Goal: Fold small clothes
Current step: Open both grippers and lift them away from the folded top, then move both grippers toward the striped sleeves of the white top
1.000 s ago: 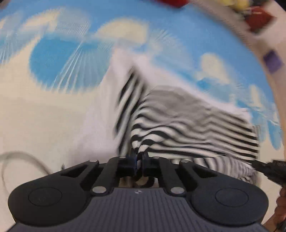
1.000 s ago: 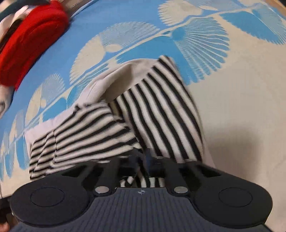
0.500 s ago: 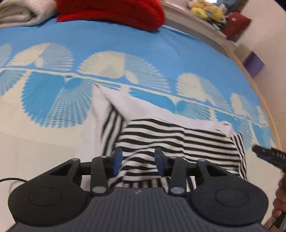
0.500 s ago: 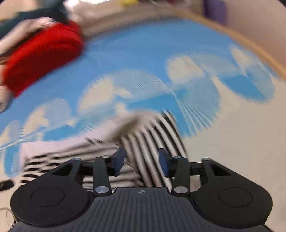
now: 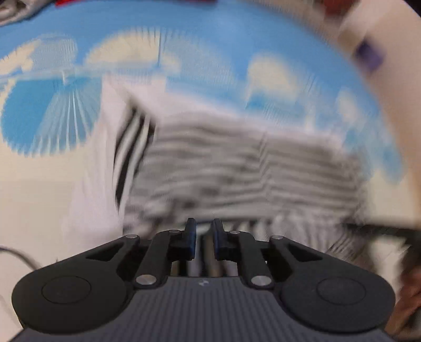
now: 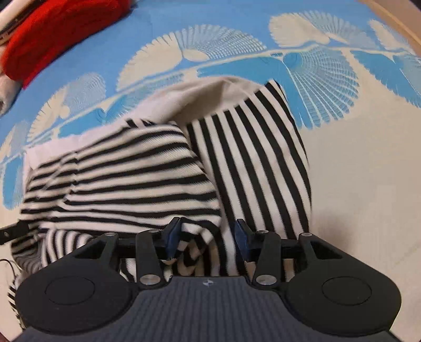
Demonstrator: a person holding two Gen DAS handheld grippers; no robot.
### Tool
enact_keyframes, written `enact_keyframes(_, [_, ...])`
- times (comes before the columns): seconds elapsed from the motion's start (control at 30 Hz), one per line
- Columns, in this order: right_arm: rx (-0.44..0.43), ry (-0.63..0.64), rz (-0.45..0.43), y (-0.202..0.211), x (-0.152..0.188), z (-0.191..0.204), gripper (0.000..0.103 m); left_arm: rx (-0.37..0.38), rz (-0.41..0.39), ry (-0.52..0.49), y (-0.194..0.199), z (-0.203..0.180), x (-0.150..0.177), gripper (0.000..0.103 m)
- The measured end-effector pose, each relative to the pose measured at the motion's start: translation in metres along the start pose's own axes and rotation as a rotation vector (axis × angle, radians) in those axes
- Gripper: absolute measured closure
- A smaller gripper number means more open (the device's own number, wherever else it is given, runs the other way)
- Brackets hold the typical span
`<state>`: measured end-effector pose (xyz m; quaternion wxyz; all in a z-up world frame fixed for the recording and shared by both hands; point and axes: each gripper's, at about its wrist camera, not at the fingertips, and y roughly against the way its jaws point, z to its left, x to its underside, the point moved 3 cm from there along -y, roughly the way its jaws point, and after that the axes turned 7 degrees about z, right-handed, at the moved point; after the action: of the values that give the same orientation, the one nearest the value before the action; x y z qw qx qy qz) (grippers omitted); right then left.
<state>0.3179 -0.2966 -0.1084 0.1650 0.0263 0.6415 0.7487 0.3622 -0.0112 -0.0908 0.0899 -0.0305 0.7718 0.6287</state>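
Observation:
A black-and-white striped garment lies partly folded on the blue and cream patterned bedspread; the left wrist view is blurred by motion. My left gripper hangs over the garment's near hem. Its jaws are closing, with a narrow gap still between the pads and cloth showing below that gap. In the right wrist view the striped garment has one flap laid across the other. My right gripper stands open over the near fold. Striped cloth lies between its fingers, and the pads do not press on it.
A red garment is piled at the back left of the bedspread. The bed's wooden edge runs along the far right. A thin cable lies at the left. A hand shows at the right edge.
Both grippers were shut on the striped hem a second ago and let it go. The flap now lies folded over. The left jaws have since narrowed again, and both hands have dropped closer to the cloth.

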Motion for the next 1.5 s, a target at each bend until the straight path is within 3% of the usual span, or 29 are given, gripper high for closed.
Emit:
enact_keyframes(0.03, [-0.006, -0.022, 0.009, -0.002, 0.002, -0.004, 0.057, -0.044, 0.016, -0.014, -0.008, -0.003, 0.005, 0.086])
enact_keyframes(0.13, [-0.005, -0.044, -0.066, 0.019, 0.005, -0.004, 0.057, -0.096, -0.071, -0.002, 0.023, -0.024, 0.012, 0.084])
enact_keyframes(0.2, [-0.019, -0.015, -0.201, 0.055, 0.015, 0.003, 0.057, -0.091, -0.207, -0.028, 0.066, -0.043, 0.021, 0.064])
enact_keyframes(0.3, [-0.023, 0.051, -0.425, 0.123, 0.037, 0.016, 0.057, -0.113, -0.346, -0.024, 0.126, -0.069, 0.042, 0.058])
enact_keyframes(0.37, [-0.066, 0.079, -0.521, 0.160, 0.058, 0.019, 0.056, -0.098, -0.421, -0.036, 0.162, -0.080, 0.065, 0.056])
enact_keyframes(0.47, [-0.135, 0.164, -0.628, 0.208, 0.104, 0.013, 0.054, -0.113, -0.547, -0.091, 0.208, -0.091, 0.111, 0.042])
enact_keyframes(0.6, [-0.120, 0.232, -0.721, 0.232, 0.169, -0.013, 0.050, -0.143, -0.644, -0.157, 0.236, -0.092, 0.190, 0.041])
enact_keyframes(0.77, [-0.051, 0.175, -0.643, 0.204, 0.231, -0.050, 0.051, -0.145, -0.604, -0.168, 0.212, -0.070, 0.268, 0.042])
enact_keyframes(0.83, [-0.063, 0.155, -0.636, 0.197, 0.244, -0.058, 0.051, -0.147, -0.566, -0.173, 0.193, -0.059, 0.288, 0.049])
enact_keyframes(0.9, [-0.037, 0.181, -0.625, 0.189, 0.254, -0.060, 0.051, -0.142, -0.509, -0.191, 0.181, -0.045, 0.303, 0.085])
enact_keyframes(0.93, [-0.020, 0.188, -0.630, 0.186, 0.257, -0.063, 0.051, -0.155, -0.473, -0.169, 0.179, -0.039, 0.304, 0.089])
enact_keyframes(0.97, [-0.022, 0.180, -0.629, 0.184, 0.259, -0.066, 0.052, -0.147, -0.467, -0.138, 0.181, -0.032, 0.305, 0.090])
enact_keyframes(1.0, [-0.025, 0.165, -0.615, 0.181, 0.260, -0.068, 0.061, -0.103, -0.488, -0.118, 0.184, -0.023, 0.306, 0.090])
enact_keyframes(1.03, [-0.027, 0.141, -0.593, 0.178, 0.258, -0.073, 0.076, -0.075, -0.505, -0.108, 0.185, -0.015, 0.308, 0.090])
enact_keyframes(1.07, [-0.029, 0.125, -0.587, 0.176, 0.258, -0.077, 0.080, -0.051, -0.517, -0.084, 0.183, -0.004, 0.310, 0.090])
enact_keyframes(1.13, [-0.029, 0.096, -0.568, 0.171, 0.258, -0.085, 0.081, 0.010, -0.506, -0.010, 0.168, 0.021, 0.310, 0.089])
enact_keyframes(1.2, [-0.036, 0.067, -0.517, 0.161, 0.256, -0.093, 0.080, -0.017, -0.386, 0.090, 0.146, 0.041, 0.302, 0.090])
enact_keyframes(1.23, [-0.052, 0.045, -0.476, 0.153, 0.254, -0.098, 0.080, -0.005, -0.375, 0.134, 0.140, 0.049, 0.298, 0.089])
enact_keyframes(1.33, [-0.076, -0.017, -0.363, 0.129, 0.252, -0.108, 0.069, 0.020, -0.356, 0.228, 0.130, 0.065, 0.291, 0.083])
enact_keyframes(1.37, [-0.072, -0.034, -0.330, 0.121, 0.252, -0.112, 0.067, 0.021, -0.342, 0.257, 0.126, 0.069, 0.289, 0.077])
enact_keyframes(1.43, [-0.056, -0.049, -0.294, 0.111, 0.250, -0.115, 0.062, 0.024, -0.303, 0.300, 0.118, 0.073, 0.284, 0.056])
enact_keyframes(1.5, [-0.031, -0.048, -0.278, 0.104, 0.249, -0.117, 0.059, -0.001, -0.302, 0.302, 0.115, 0.071, 0.282, 0.027])
